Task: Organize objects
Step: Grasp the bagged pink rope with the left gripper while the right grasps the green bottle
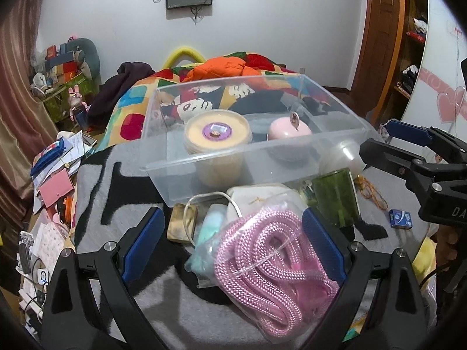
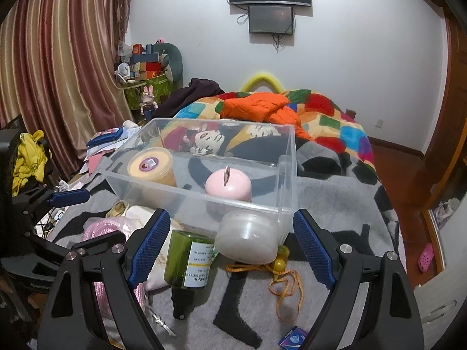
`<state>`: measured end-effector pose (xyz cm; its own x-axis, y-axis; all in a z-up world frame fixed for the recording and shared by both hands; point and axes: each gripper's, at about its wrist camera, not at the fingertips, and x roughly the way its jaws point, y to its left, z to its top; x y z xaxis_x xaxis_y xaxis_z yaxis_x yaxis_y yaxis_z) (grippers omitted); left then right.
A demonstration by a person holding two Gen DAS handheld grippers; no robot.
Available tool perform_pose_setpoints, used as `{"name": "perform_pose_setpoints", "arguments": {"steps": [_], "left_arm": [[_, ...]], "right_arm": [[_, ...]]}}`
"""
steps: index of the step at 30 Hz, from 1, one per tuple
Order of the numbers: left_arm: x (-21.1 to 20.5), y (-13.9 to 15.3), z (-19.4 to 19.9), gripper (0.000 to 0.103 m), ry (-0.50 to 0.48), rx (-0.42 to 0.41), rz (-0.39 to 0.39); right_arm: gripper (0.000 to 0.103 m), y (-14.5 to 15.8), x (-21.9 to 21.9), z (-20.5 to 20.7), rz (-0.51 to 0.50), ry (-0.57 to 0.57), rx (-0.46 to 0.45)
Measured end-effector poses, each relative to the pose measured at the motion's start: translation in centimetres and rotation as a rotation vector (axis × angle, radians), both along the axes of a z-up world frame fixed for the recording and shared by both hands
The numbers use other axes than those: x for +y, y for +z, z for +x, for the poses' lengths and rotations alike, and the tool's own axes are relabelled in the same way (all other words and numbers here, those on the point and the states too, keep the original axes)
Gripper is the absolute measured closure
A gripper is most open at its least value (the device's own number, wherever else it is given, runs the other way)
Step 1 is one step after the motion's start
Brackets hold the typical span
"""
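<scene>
A clear plastic bin [image 1: 233,148] [image 2: 189,192] stands on the grey blanket. It holds a yellow round tub [image 1: 217,134] [image 2: 150,164] and a pink round case [image 1: 289,128] [image 2: 227,183]. My left gripper [image 1: 232,233] is open just in front of the bin. A bagged pink rope [image 1: 268,268] and a teal item [image 1: 210,227] lie between its blue pads. My right gripper [image 2: 232,233] is open too. It straddles a green bottle [image 2: 189,259] lying on its side and a cloudy white jar [image 2: 248,239] that leans against the bin's near corner.
An orange cord [image 2: 280,277] and a small blue packet [image 2: 293,338] lie loose on the blanket. A white pouch [image 1: 256,198] and a tan block [image 1: 182,223] sit by the bin. A bright quilt [image 2: 321,116] is heaped behind it. Papers and boxes [image 1: 55,175] crowd the left.
</scene>
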<state>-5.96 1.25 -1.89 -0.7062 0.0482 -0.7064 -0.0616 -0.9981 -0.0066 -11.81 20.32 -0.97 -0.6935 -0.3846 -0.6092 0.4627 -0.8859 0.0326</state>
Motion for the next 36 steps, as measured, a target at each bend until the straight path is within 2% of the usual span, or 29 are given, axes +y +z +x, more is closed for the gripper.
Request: {"name": "perform_pose_setpoints", "arguments": {"steps": [12,18,25,36], "left_arm": [[1.6,-2.2,1.0,0.007,-0.004,-0.062,0.006],[0.7,-2.9,1.9,0.006,0.010,-0.081,0.065],[0.1,-3.5,3.1,0.006,0.014,-0.100,0.099],[-0.6,-4.6,3.4,0.001,0.014,-0.146,0.191]], "right_arm": [[0.019,-2.3,0.3,0.3,-0.005,-0.010,-0.068],[0.019,-3.3,-0.3,0.9,-0.013,0.023,-0.095],[0.020,-4.4,-1.0,1.1,-0.031,0.045,-0.127],[0.042,-5.8,-2.0,0.4,-0.055,0.083,-0.193]]}}
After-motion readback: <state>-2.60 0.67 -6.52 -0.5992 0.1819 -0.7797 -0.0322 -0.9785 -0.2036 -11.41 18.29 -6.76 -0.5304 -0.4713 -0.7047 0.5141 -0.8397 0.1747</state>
